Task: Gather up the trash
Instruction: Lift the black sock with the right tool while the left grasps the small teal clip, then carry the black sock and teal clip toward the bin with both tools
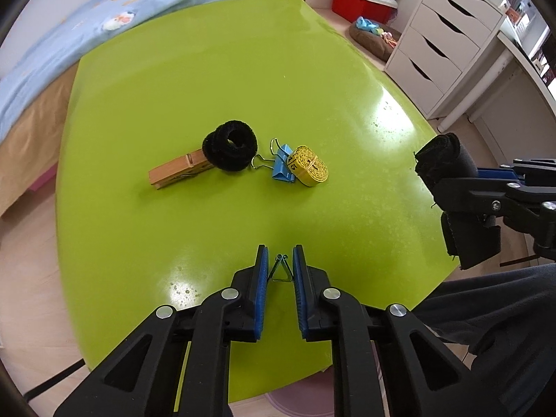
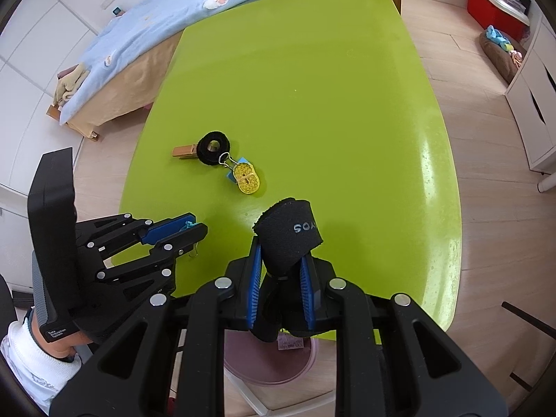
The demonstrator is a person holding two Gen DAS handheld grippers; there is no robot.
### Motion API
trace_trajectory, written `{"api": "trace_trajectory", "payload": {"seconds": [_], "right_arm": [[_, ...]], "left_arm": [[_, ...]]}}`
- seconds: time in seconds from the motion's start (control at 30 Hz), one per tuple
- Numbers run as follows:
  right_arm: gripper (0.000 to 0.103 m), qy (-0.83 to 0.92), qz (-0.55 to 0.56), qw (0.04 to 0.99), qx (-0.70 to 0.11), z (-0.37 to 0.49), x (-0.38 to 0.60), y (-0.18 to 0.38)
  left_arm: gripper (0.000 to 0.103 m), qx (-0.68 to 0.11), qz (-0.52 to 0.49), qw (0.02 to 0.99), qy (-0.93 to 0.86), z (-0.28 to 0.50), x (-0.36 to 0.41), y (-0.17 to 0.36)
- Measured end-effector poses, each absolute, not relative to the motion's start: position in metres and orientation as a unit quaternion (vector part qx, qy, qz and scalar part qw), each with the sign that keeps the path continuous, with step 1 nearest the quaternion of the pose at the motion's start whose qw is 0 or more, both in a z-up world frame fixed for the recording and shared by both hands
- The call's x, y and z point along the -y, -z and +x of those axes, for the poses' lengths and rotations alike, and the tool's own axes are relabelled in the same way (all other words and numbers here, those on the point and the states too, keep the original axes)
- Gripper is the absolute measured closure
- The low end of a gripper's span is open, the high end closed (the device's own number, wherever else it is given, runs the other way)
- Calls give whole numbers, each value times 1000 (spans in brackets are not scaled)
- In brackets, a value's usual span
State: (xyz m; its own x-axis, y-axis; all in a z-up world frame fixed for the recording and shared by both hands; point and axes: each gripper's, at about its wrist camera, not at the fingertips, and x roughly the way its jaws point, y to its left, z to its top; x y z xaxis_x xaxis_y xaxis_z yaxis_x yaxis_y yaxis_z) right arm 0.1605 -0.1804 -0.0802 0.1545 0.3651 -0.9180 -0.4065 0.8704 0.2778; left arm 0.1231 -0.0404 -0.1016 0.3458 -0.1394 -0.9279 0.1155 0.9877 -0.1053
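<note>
Fingers of the left gripper pinch a small binder clip by its wire handle — light, stiff, slippery metal. The right gripper squeezes a rolled black strap, soft and light, at mid-roll. On the table lie a peg, scrunchie, blue clip and yellow tape — all touching.

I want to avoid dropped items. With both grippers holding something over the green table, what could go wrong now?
1. The left gripper pinches a small binder clip only by its thin wire handles, so it may slip out.
2. The black fabric strap sticks out far beyond the right gripper and may sag or pull free.
3. The pink bin below is mostly hidden, so a release could miss it.
</note>
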Motion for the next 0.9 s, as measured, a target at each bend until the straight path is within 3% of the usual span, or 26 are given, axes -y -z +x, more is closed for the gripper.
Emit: {"api": "trace_trajectory", "payload": {"seconds": [0.9], "right_arm": [[83,-316,-64,779,-538,51,176,43]], "left_arm": [[92,-498,-38,863,73,12,29,38]]}}
